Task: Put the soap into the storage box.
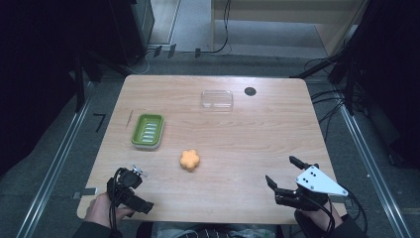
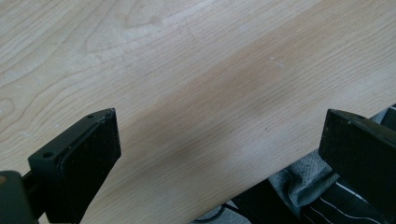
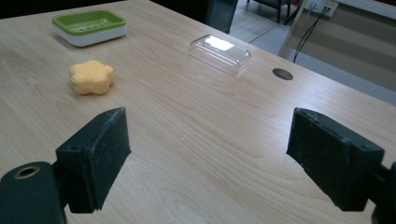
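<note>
Wooden table (image 1: 257,148), light grain, both grippers parked at its near edge. Left gripper (image 1: 130,191) at about 7 o'clock on the tabletop, held in a hand (image 1: 101,210); high view is too dark there to read it, but its own view has the jaws spread wide over bare wood with nothing between them. Right gripper (image 1: 283,173) at about 5 o'clock, jaws also wide apart and empty, grey plate (image 1: 319,181) on top. Orange flower-shaped soap (image 1: 189,160) sits just near of table centre, clear of everything. Green soap dish (image 1: 148,131) with white base at 9 to 10 o'clock from centre, well apart from the soap. Clear plastic lid (image 1: 217,99) at 12 o'clock, near the far edge; small dark round spot (image 1: 250,91) just right of it, possibly a cable hole
</note>
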`<state>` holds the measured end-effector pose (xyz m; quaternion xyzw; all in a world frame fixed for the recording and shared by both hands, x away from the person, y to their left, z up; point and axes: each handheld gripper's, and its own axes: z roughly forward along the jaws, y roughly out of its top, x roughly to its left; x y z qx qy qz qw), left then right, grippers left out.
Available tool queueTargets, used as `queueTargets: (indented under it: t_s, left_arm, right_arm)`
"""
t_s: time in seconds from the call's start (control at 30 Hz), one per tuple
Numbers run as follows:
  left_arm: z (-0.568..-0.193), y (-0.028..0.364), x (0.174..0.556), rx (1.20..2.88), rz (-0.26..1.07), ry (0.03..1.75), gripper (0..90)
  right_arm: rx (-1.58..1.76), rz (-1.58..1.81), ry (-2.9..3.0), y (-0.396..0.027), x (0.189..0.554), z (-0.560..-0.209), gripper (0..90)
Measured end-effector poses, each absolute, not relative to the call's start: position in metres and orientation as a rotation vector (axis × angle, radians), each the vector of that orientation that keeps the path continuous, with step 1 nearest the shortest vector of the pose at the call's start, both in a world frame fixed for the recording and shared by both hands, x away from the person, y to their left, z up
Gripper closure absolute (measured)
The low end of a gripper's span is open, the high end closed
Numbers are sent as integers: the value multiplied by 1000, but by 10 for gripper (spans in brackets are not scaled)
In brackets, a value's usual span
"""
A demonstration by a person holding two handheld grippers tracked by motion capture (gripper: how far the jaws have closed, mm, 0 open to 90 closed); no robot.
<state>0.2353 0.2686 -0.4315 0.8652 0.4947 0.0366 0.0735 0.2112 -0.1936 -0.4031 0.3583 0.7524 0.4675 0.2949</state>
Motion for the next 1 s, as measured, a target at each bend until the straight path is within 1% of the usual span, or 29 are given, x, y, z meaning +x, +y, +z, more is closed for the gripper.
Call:
queueTargets:
  t_s: [0.2, 0.3, 0.47, 0.67, 1.0]
  left_arm:
    - [-432, 267, 237, 2589, 105, 1488, 0]
    - [-432, 267, 238, 2616, 83, 1485, 0]
    - [-432, 267, 237, 2605, 90, 1495, 0]
    - [-433, 262, 239, 2640, 70, 1486, 0]
    - [-433, 256, 243, 2620, 46, 1468, 0]
  right_arm:
    - [956, 1240, 1999, -194, 211, -403, 134]
    - [964, 1250, 1991, -195, 212, -403, 134]
    - [959, 1248, 1998, -194, 212, -404, 134]
    - [966, 1251, 1995, -196, 212, -404, 134]
    - [963, 1240, 1992, -194, 211, -403, 134]
